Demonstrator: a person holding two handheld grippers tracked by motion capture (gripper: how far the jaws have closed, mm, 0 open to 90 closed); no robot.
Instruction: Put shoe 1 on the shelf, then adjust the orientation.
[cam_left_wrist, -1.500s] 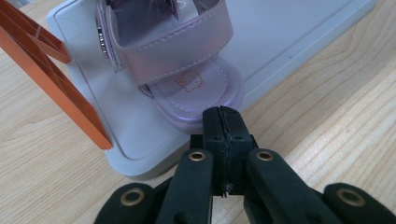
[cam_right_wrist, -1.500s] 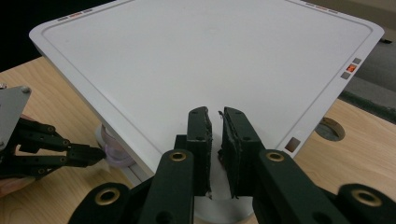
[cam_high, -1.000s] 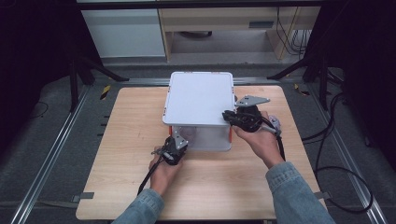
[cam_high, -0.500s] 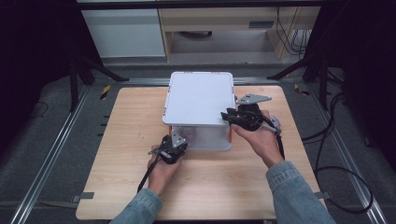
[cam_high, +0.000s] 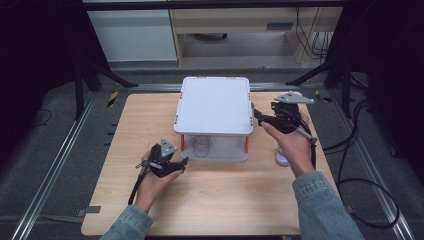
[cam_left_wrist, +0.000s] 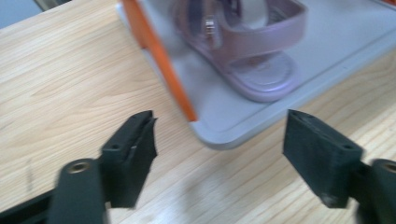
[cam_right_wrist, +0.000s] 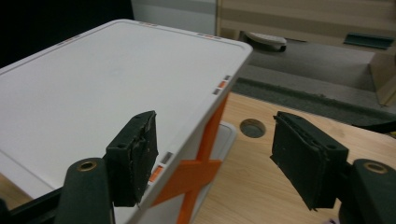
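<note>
Left gripper (cam_left_wrist: 219, 154), jaws apart, faces a glossy lilac plastic sandal (cam_left_wrist: 252, 46), top cropped, on the smooth grey shelf (cam_left_wrist: 327, 42). Right gripper (cam_right_wrist: 212, 163), jaws apart, flanks its orange-braced corner.

A white two-level rack (cam_high: 212, 107) with orange posts stands upright at the middle of the far half of the table (cam_high: 215, 200), its flat top shelf bare. On the rack's lower shelf, near its front left corner, a pale purple translucent sandal (cam_left_wrist: 254, 44) lies sole down, its toe close to the shelf's front edge. A second purple item (cam_high: 282, 157) lies on the table just right of the rack's front right corner, largely hidden.
</note>
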